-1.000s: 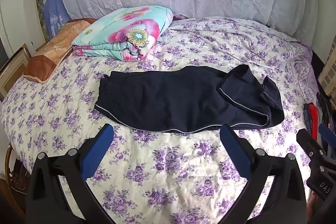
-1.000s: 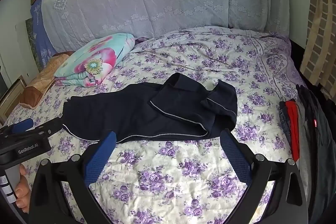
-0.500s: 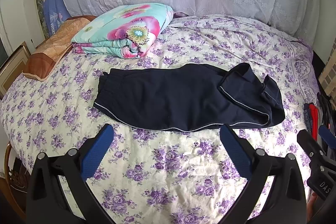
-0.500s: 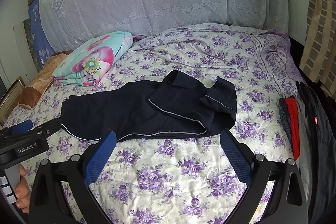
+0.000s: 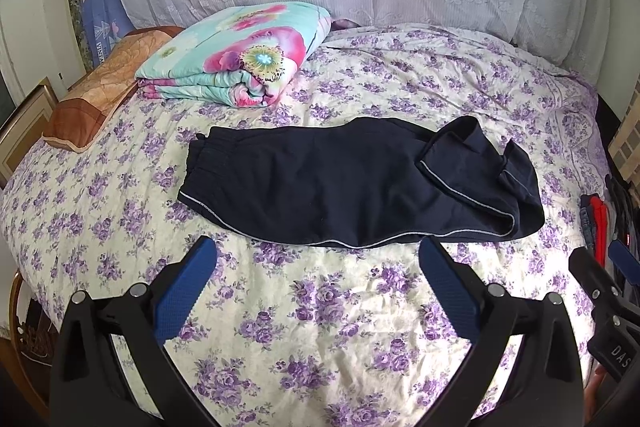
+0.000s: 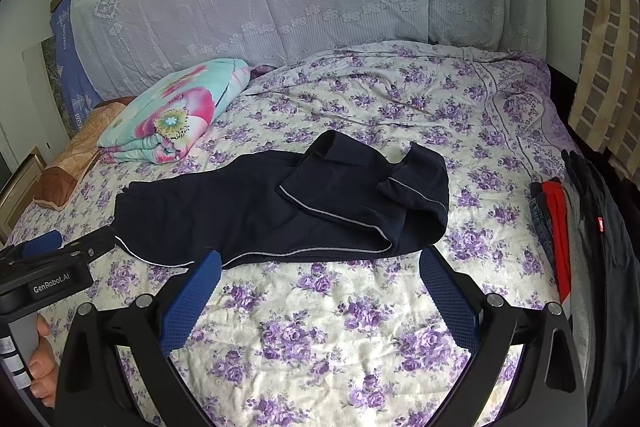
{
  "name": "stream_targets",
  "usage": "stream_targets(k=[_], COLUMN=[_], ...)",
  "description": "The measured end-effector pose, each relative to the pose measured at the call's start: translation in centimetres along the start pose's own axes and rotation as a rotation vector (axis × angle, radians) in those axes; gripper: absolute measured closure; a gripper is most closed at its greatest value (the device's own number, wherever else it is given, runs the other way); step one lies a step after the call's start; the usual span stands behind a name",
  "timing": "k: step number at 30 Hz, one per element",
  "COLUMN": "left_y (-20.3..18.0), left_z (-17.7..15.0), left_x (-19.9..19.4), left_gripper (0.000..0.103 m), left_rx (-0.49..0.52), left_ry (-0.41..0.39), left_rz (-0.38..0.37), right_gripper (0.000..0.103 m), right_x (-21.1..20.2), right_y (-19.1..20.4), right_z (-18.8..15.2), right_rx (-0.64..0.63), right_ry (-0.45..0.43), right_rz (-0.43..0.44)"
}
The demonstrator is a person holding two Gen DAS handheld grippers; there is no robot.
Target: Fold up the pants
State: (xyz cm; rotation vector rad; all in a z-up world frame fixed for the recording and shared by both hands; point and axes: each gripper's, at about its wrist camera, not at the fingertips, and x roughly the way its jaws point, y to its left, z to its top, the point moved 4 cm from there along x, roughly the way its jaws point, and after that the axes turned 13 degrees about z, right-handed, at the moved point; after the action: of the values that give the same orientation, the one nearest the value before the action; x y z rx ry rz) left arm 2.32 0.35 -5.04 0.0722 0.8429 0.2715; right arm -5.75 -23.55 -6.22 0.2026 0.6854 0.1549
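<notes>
The dark pants (image 5: 340, 183) lie flat on the bed (image 5: 320, 307), ahead of both claws and apart from them, with the long axis running left to right across both views: waistband toward the left, leg ends toward the right, already doubled back over the legs in a loose, rumpled flap. The left claw (image 5: 316, 279) hangs released, its blue fingers (image 5: 188, 283) spread wide and holding nothing, just short of the near piped edge of the pants about mid-length. The right claw (image 6: 320, 287) is likewise released and empty, its fingers bracketing the near hem below the folded-back flap, so it is the nearer one to the leg end, while the left is the better placed for the waistband. Between claws and pants there is only bare flowered sheet; nothing blocks the reach. Beyond the pants' waistband end sits a folded floral quilt (image 5: 236, 59), with an orange pillow (image 5: 100, 87) further left of it. To the right of the pants' leg end, at the bed's edge, lies a stack of other clothes (image 6: 560, 219), near enough to brush on a wide rightward swing.
</notes>
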Motion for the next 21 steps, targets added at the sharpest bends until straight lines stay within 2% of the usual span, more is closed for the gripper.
stream_targets(k=[21], left_y=[0.11], left_z=[-0.09], left_x=[0.18], left_gripper=[0.004], left_rx=[0.001], left_ry=[0.007], left_rz=[-0.003], right_gripper=[0.004], right_x=[0.16], right_y=[-0.13], right_z=[-0.14], right_rx=[0.004], right_ry=[0.004], right_rz=[0.002])
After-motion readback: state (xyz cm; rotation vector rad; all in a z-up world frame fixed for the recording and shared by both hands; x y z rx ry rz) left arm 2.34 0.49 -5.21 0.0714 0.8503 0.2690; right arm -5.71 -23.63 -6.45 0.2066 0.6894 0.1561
